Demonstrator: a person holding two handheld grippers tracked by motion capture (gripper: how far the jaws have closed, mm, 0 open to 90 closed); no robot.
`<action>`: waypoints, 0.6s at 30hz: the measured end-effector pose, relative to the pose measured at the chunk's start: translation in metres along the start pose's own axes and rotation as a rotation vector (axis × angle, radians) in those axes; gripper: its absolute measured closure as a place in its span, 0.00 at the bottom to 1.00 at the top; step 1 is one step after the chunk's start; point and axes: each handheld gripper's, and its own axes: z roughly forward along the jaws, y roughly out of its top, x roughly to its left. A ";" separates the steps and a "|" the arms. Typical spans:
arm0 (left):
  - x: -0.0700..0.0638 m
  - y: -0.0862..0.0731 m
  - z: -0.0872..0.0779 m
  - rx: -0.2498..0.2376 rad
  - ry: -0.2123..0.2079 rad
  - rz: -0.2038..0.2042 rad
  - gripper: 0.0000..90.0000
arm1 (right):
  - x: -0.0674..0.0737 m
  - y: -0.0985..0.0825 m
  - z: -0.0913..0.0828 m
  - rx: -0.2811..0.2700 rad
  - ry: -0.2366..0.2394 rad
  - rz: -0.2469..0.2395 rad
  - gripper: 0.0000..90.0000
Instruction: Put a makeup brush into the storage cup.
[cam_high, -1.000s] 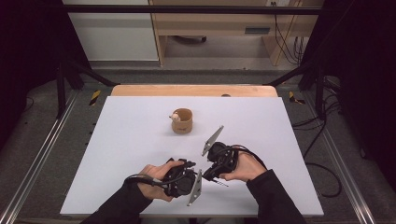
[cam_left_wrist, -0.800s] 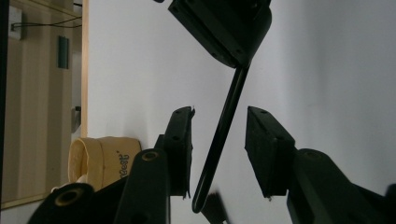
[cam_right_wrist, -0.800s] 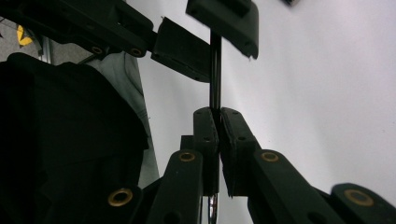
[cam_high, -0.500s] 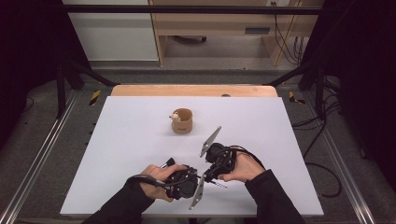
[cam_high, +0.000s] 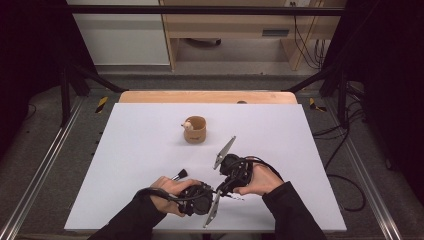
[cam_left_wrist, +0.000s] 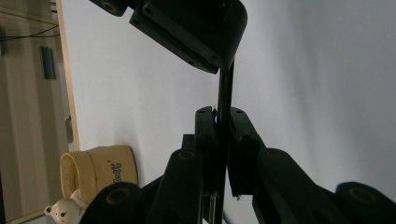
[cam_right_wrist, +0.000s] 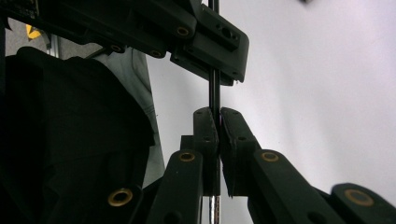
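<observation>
The brush is low on the white table, near six o'clock, with both hands around it. Its dark tuft pokes out at about ten o'clock from the left hand. Its thin dark stick runs between the jaws of both tools.

The left gripper has just been closing, and its jaws now pinch the thin stick. The right gripper is shut tight on the same stick too. In each gripper view the other tool sits at twelve o'clock, very close.

I think the brush is very light and easy to lift. The stick looks hard and smooth, so it may slip or spin in the jaws. It is skinny, so a hard bend from two sides could snap it. The hairs are soft and can get squashed. It seems best to hold it on the stick and keep off the hairs. The two grips sit so near each other that there is little room to slide along.

A small tan cup stands up the table at about twelve o'clock from the hands, well apart from them. A tiny white bear sits at its rim on the nine o'clock side. The table between the hands and the cup is bare. The things most in the way seem to be the tools themselves, and their cables trail by the hands.
</observation>
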 end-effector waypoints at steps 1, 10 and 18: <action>0.000 0.000 0.000 0.001 -0.004 0.003 0.94 | 0.000 0.000 0.000 -0.001 0.001 -0.007 0.95; -0.001 0.000 -0.001 0.003 -0.011 0.010 0.94 | 0.000 0.000 0.001 -0.004 0.004 -0.018 0.94; 0.004 -0.010 -0.002 0.010 -0.027 -0.061 0.94 | 0.000 -0.007 -0.015 -0.110 -0.097 -0.011 0.79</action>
